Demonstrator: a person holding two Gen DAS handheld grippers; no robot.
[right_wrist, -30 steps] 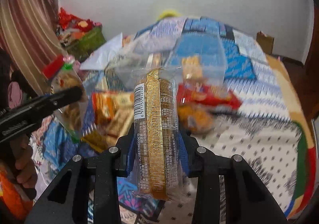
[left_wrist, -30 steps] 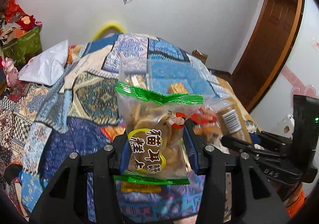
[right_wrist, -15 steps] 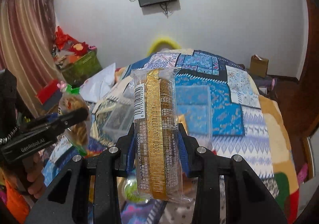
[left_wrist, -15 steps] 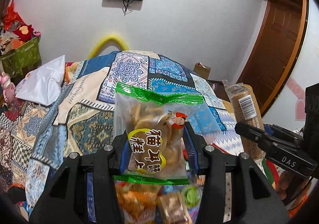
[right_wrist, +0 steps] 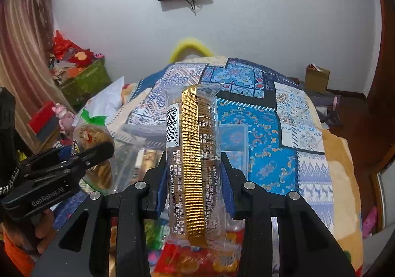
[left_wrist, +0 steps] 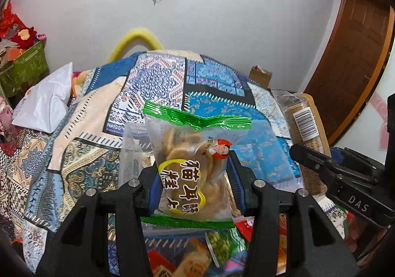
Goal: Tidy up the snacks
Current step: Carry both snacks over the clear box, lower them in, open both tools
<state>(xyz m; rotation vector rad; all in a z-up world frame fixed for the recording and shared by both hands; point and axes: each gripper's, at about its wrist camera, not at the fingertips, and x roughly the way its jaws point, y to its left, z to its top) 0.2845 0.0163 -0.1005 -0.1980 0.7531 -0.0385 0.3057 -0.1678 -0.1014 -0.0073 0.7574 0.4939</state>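
My left gripper (left_wrist: 195, 178) is shut on a clear snack bag (left_wrist: 190, 166) with green sealed ends and yellow-ringed lettering, held upright above the bed. My right gripper (right_wrist: 193, 175) is shut on a tall clear biscuit pack (right_wrist: 193, 153) with a gold band and a barcode. Each gripper shows in the other's view: the right one (left_wrist: 321, 161) at the right edge, the left one (right_wrist: 81, 156) at the left. A clear plastic box (right_wrist: 232, 143) sits on the quilt just behind both packs. Loose snack packets (left_wrist: 212, 249) lie below the grippers.
A patchwork quilt (left_wrist: 98, 143) covers the bed. A white bag (left_wrist: 44, 104) lies on its left side. A green bin (left_wrist: 22, 67) of red items stands at far left, a cardboard box (right_wrist: 317, 77) by the far wall, a wooden door (left_wrist: 353, 60) at right.
Both grippers moved back and slightly up over the bed, each keeping its pack. The loose snack pile slid to the bottom of both views; the wall and screen came into sight.
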